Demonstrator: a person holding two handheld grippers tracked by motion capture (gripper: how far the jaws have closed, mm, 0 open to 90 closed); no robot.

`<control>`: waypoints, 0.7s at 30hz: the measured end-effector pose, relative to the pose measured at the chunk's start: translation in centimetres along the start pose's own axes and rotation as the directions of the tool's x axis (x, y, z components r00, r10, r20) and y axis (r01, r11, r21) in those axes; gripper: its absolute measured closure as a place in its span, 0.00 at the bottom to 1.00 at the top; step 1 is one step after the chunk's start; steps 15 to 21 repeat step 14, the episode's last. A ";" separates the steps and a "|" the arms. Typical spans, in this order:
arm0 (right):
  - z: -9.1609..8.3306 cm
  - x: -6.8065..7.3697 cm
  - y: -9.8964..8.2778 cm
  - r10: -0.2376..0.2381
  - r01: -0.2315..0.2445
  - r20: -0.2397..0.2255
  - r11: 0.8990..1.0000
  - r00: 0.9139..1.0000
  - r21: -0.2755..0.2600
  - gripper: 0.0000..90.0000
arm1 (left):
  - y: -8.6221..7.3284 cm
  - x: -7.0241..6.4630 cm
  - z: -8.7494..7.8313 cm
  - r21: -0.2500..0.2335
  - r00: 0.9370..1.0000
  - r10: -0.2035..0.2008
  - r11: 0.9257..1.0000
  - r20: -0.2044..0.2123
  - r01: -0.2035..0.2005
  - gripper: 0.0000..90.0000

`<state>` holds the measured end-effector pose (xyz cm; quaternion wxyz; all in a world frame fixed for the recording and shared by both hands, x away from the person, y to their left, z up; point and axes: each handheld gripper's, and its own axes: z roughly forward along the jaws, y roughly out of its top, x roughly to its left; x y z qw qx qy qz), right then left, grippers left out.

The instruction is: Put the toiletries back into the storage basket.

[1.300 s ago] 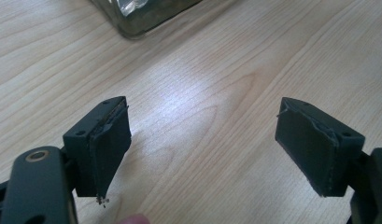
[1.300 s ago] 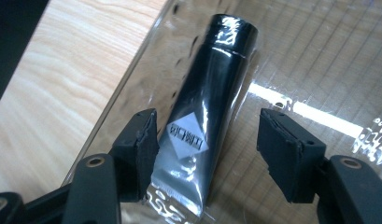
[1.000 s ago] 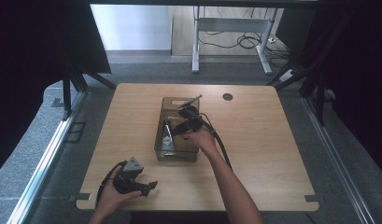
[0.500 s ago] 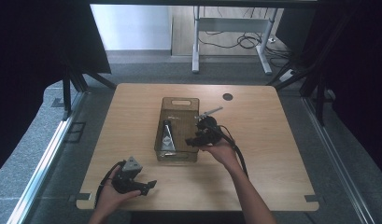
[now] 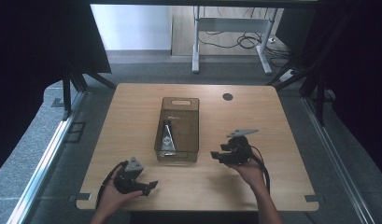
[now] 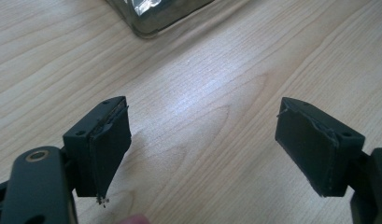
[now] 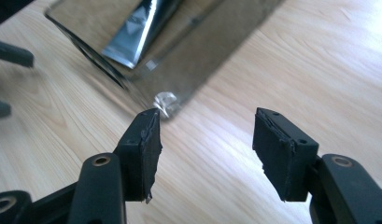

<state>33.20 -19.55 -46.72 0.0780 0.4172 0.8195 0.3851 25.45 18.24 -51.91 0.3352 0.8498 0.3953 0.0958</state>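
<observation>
A clear smoky plastic bin point(image 5: 178, 106) stands at the middle of the wooden table, with a silvery foil pouch point(image 5: 168, 136) lying inside it. In the right gripper view the pouch point(image 7: 135, 35) shows through the bin's wall point(image 7: 212, 56). My right gripper point(image 5: 219, 155) hangs just right of the bin's near end, open, nothing between its pads point(image 7: 205, 156). My left gripper point(image 5: 151, 185) rests near the table's front left, below the bin, open and empty point(image 6: 202, 151); the bin's corner point(image 6: 156, 18) lies ahead of it.
The wooden table point(image 5: 282, 140) has a dark round cable hole point(image 5: 227, 97) at the back right. Black frame posts stand at both sides, and a desk frame with cables stands on the floor beyond the far edge.
My right gripper has come out from over the bin and moved right and toward the front edge, jaws still open. The pouch stays in the bin. The left gripper has not moved.
</observation>
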 end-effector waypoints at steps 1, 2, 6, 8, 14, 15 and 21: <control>-0.2 -0.4 -0.5 0.008 -0.008 0.004 1.000 1.000 -0.002 0.47 | 0.0 0.0 0.0 0.000 1.000 -0.001 1.000 -0.002 0.001 0.20; -0.2 -0.4 -0.5 0.008 -0.008 0.004 1.000 1.000 -0.002 0.47 | 0.0 0.0 0.0 0.000 1.000 -0.001 1.000 -0.002 0.001 0.20; -0.6 -1.5 -1.9 0.035 -0.035 0.016 0.999 0.999 0.003 0.47 | 0.1 -0.3 0.2 0.003 1.000 0.002 1.000 0.001 -0.002 0.20; -0.8 -1.8 -2.2 0.042 -0.042 0.013 0.999 0.999 -0.013 0.47 | 0.1 -0.4 0.2 0.006 1.000 0.011 1.000 0.006 -0.011 0.20; -0.4 -2.5 -3.2 0.085 -0.085 0.039 0.996 0.996 -0.018 0.40 | 0.0 -0.2 0.0 -0.003 1.000 0.006 1.000 0.008 -0.006 0.20; -0.4 -2.5 -3.2 0.085 -0.085 0.039 0.996 0.996 -0.018 0.40 | 0.0 -0.2 0.0 -0.003 1.000 0.006 1.000 0.008 -0.006 0.20; -0.4 -2.5 -3.2 0.085 -0.085 0.039 0.996 0.996 -0.018 0.40 | 0.0 -0.2 0.0 -0.003 1.000 0.006 1.000 0.008 -0.006 0.20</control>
